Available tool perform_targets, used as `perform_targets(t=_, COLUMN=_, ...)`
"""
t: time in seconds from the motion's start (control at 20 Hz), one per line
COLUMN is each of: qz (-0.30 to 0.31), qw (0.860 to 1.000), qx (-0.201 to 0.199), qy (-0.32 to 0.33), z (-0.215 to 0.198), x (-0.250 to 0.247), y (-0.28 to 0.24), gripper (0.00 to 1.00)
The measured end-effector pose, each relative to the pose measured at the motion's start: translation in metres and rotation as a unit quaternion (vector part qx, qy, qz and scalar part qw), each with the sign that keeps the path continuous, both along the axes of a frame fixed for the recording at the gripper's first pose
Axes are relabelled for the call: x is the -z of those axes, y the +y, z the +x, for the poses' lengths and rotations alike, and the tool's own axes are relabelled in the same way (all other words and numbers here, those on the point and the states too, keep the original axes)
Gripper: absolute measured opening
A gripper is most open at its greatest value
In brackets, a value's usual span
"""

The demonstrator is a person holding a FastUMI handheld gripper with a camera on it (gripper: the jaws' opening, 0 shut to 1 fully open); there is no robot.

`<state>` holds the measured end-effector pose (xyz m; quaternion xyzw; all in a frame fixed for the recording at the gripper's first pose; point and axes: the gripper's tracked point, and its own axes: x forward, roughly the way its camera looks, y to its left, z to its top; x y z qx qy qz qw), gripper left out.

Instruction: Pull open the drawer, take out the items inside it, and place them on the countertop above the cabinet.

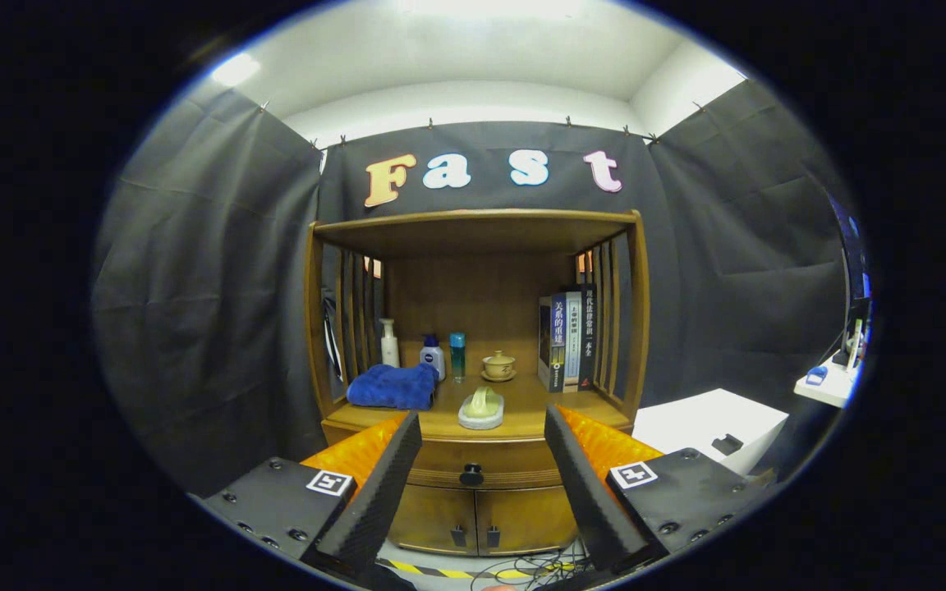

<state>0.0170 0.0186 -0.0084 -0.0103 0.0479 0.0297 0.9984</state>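
Observation:
A wooden cabinet (479, 246) stands ahead against the booth wall. Its drawer (514, 458) is closed, with a dark round knob (471, 474) in the middle of its front. My gripper (481, 435) is open, its two fingers held apart, and the knob sits between them but some way beyond their tips. On the countertop (534, 406) above the drawer lie a folded blue towel (393, 387) and a pale soap dish (481, 409) holding a yellowish piece. What the drawer holds is hidden.
At the back of the countertop stand a white bottle (389, 342), a small lotion bottle (432, 356), a teal bottle (457, 355), a lidded cup (498, 365) and several books (567, 338). Two cupboard doors (481, 519) sit below the drawer. A white box (707, 427) stands right; cables (522, 566) lie on the floor.

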Motion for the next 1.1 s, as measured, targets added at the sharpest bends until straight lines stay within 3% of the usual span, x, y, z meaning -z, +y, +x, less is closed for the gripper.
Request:
perform_targets(t=0.25, qz=-0.02, qw=1.0, qx=-0.004, qy=0.001, z=-0.039, x=-0.012, y=-0.004, gripper=0.98)
perform_targets(t=0.55, qz=0.004, qw=1.0, qx=-0.009, qy=-0.02, z=-0.073, x=-0.027, y=-0.002, gripper=0.98)
perform_targets(t=1.1, qz=0.007, qw=0.999, qx=-0.027, qy=-0.037, z=-0.084, x=-0.034, y=0.006, gripper=0.98)
